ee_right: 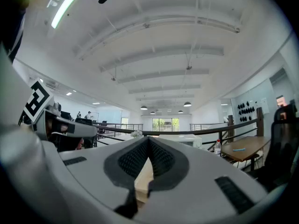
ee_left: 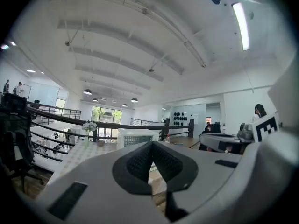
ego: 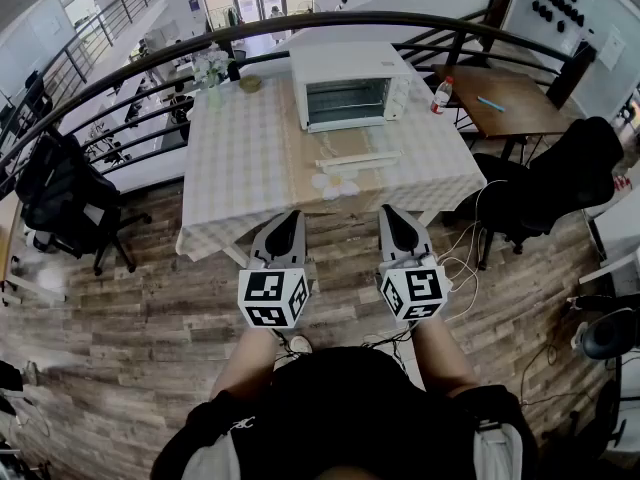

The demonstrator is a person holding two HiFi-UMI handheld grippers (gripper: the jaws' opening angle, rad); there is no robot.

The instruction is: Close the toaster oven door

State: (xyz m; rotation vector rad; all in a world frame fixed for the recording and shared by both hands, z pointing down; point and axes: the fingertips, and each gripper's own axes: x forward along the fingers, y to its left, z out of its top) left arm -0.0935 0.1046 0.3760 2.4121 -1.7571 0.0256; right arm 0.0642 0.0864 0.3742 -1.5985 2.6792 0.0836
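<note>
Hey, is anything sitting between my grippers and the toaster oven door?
Only a white flower, lying on the table just before the folded-down door. The left gripper and right gripper are short of the table edge.

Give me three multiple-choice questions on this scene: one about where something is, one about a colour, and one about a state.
1. Where does the bottle stand?
A. on the bare wooden table
B. on the floor
C. on a black chair

2. What colour is the toaster oven?
A. black
B. white
C. red

3. How do the jaws of the left gripper stand?
A. wide apart
B. closed on a door handle
C. together, with nothing between them

Answers:
1. A: the bottle stands at the wooden table's near-left end, beside the checked one.
2. B: the oven's top and sides are white.
3. C: in the left gripper view the dark pads meet at their tips, with nothing between them.
</note>
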